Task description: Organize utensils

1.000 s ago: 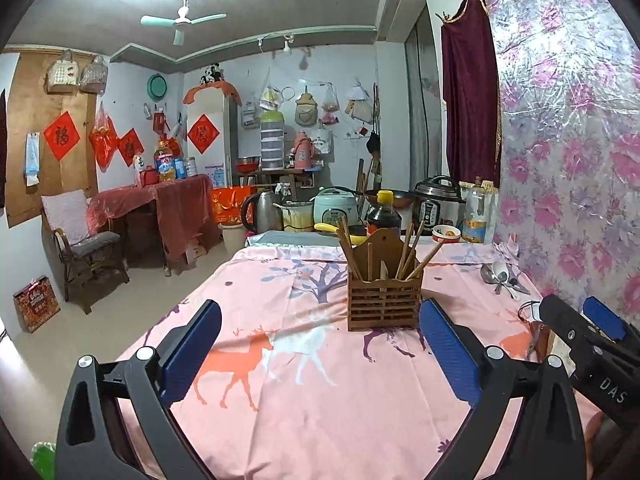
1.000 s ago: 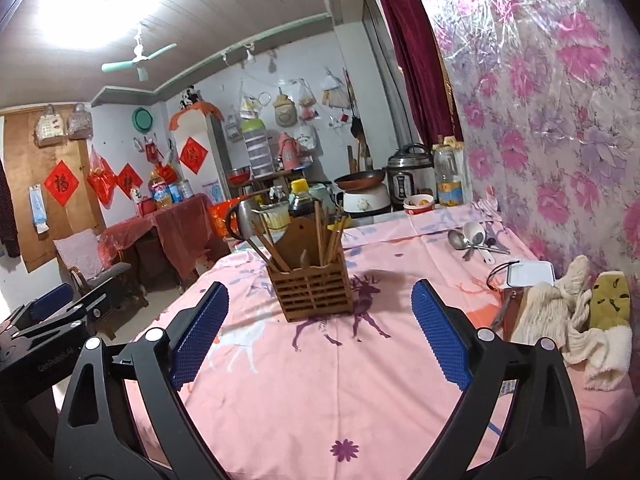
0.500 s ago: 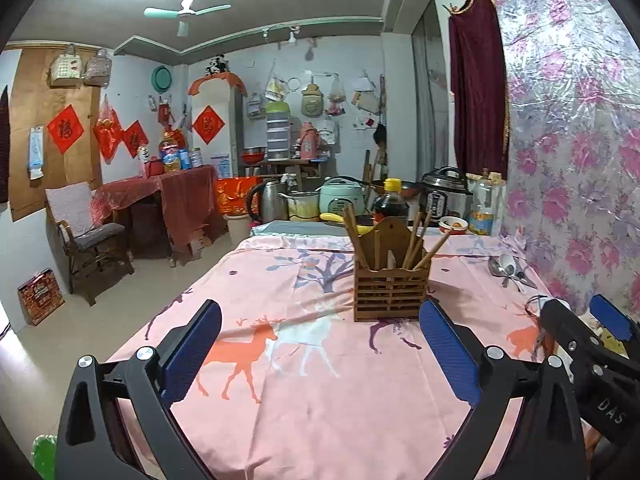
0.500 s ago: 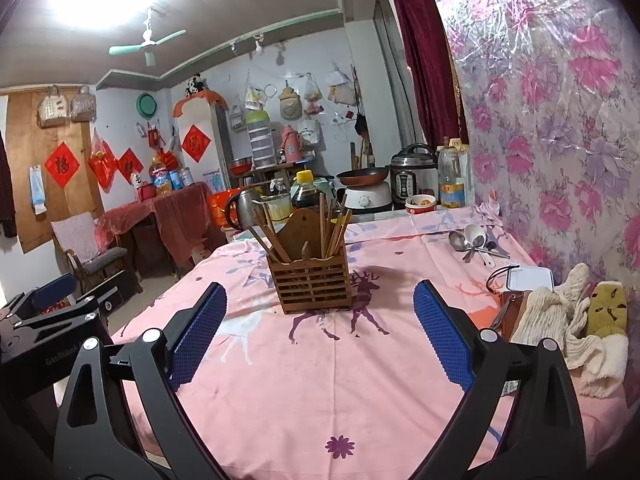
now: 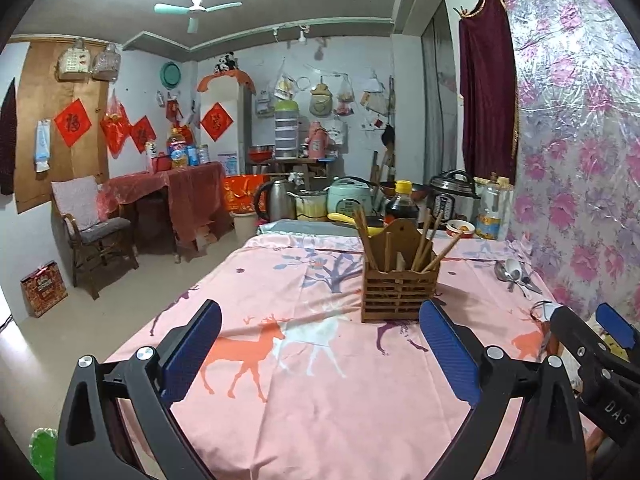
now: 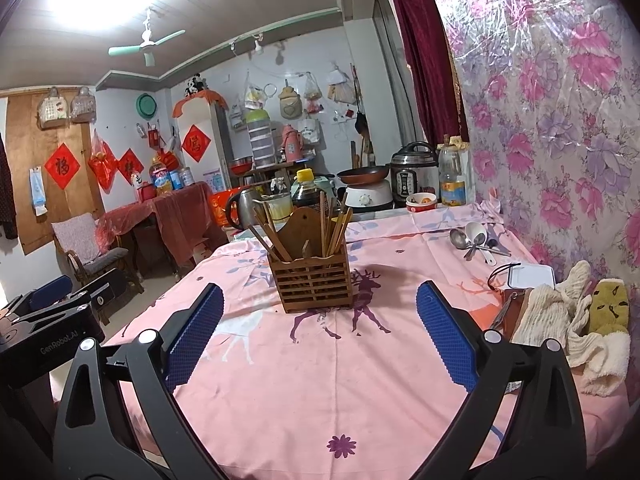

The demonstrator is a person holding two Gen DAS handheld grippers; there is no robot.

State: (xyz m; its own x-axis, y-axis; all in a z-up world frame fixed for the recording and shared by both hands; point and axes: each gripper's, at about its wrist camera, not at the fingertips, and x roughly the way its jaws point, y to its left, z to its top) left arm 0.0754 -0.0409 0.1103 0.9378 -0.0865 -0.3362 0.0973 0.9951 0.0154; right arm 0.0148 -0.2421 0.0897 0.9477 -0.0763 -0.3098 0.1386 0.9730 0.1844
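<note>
Both tongs, left (image 5: 320,356) and right (image 6: 318,344), gape empty; spoons (image 6: 472,240) lie ahead-right, handles toward the nearer right tongs.

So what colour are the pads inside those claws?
Blue, with a fine textured surface, on black frames. The right claw's pads show it best, in the right wrist view.

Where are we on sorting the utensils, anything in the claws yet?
Done: chopsticks already stand in the wooden holder mid-table. In hand: nothing; the left claw and right claw are both open and empty above the pink cloth, short of the holder. Left: the spoons lie loose near the floral wall, apart from the holder, not yet picked up.
</note>
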